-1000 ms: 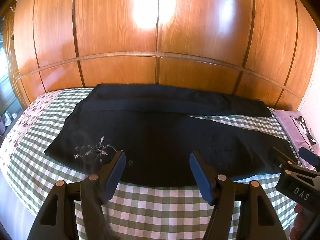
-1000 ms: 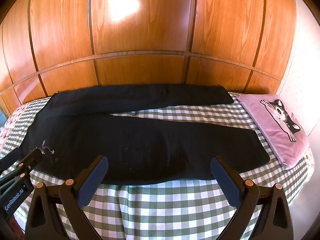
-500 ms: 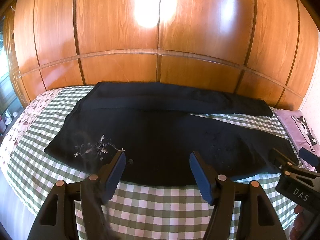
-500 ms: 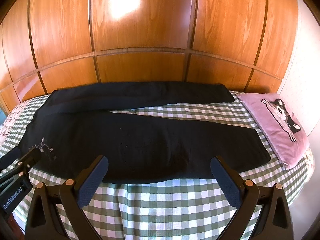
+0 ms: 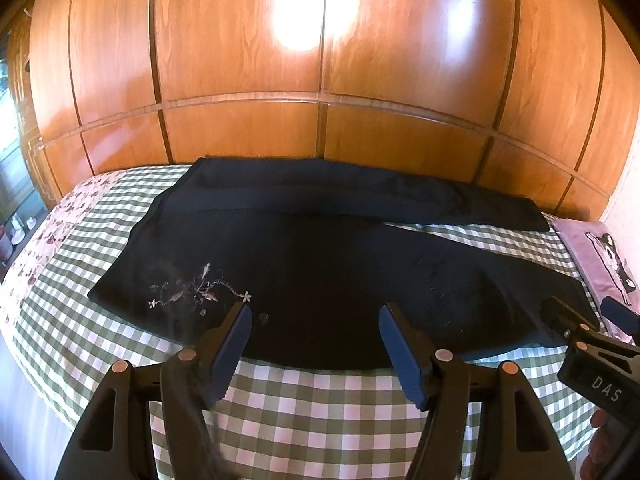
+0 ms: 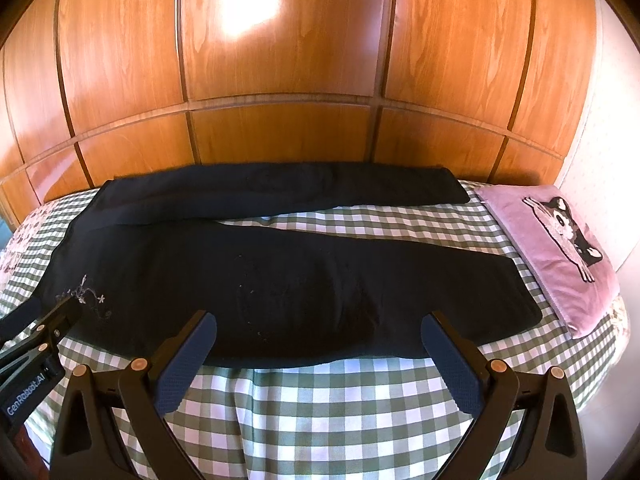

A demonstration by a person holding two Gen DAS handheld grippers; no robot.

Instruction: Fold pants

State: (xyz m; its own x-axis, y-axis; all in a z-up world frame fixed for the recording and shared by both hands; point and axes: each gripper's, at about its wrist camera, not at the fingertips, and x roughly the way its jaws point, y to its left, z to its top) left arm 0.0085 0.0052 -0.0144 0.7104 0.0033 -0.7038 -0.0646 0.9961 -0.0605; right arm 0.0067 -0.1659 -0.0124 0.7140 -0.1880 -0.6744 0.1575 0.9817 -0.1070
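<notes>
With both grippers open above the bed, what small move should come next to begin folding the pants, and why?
Probably lower both grippers to the near edge of the pants and pinch it. The pants lie flat on the checked bedsheet with the two legs spread apart, so the near leg would fold over the far leg. The left gripper and right gripper are open, hold nothing, and hover just short of that edge.

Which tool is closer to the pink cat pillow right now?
Right. The right tool hovers over the near pant leg's cuff half, nearer the pillow; the left tool hovers by the embroidered waist end.
</notes>
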